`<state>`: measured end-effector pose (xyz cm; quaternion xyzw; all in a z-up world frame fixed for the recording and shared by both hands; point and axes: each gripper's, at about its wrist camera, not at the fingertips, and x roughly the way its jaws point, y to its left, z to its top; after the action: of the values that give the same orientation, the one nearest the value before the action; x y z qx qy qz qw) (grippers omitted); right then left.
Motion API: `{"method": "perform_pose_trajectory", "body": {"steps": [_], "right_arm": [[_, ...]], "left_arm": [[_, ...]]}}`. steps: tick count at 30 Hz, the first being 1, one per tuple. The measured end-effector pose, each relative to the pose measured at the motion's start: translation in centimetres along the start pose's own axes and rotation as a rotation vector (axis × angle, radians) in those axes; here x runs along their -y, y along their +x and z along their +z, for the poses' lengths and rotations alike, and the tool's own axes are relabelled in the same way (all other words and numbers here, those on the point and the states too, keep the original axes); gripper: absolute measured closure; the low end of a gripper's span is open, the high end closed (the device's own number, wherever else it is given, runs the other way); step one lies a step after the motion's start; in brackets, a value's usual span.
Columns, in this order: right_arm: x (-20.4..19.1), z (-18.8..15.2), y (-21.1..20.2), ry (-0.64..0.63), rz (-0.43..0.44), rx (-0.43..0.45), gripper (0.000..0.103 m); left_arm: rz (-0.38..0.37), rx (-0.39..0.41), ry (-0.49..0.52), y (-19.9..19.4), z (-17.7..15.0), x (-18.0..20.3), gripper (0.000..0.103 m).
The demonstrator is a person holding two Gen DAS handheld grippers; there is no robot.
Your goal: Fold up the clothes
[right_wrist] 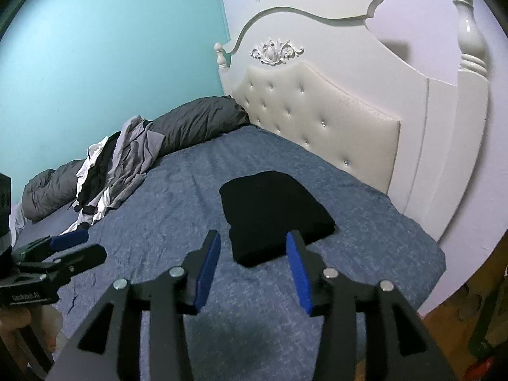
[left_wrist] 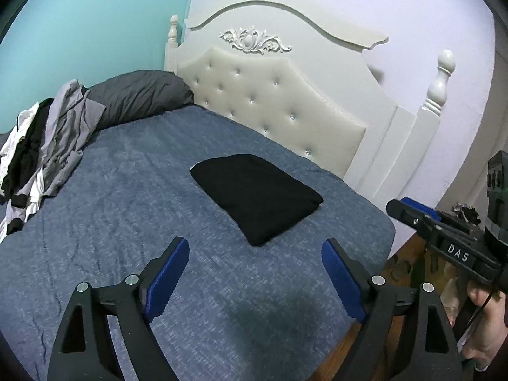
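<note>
A black garment (left_wrist: 257, 198) is seen folded flat into a neat rectangle on the bed (left_wrist: 127, 190). Both the left tongs (left_wrist: 254, 273) and the right tongs (right_wrist: 252, 263) are held open, empty.

Black garment (left_wrist: 257, 197), folded into a compact, roughly rectangular packet, lying flat on the blue bed cover (left_wrist: 133, 190), just ahead of the spread tips of the left tool (left_wrist: 255, 265) and right tool (right_wrist: 254, 254), touching neither. Edges neat, one thick folded corner nearest the tips. Heap of unfolded clothes (left_wrist: 44, 152), grey, black and white, crumpled and overlapping, well off to the left and farther ahead.
</note>
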<state>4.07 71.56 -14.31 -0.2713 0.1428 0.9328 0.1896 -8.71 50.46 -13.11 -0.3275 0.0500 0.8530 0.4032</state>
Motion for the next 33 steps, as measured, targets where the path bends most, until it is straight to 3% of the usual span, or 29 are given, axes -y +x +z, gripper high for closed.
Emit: {"method": "perform_pose_trajectory", "body": {"steps": [17, 26, 33], "right_arm": [[-2.3, -3.9, -5.4, 0.029, 0.000, 0.010, 0.039], [-3.1, -5.6, -7.3, 0.035, 0.009, 0.005, 0.019], [-3.2, -6.6, -8.9, 0.038, -0.011, 0.011, 0.014]], "left_arm": [[0.021, 0.047, 0.022, -5.6, -2.7, 0.9, 0.001], [0.050, 0.058, 0.030, -6.9, -3.9, 1.5, 0.000], [0.061, 0.069, 0.033, -7.8, -4.8, 1.6, 0.000]]}}
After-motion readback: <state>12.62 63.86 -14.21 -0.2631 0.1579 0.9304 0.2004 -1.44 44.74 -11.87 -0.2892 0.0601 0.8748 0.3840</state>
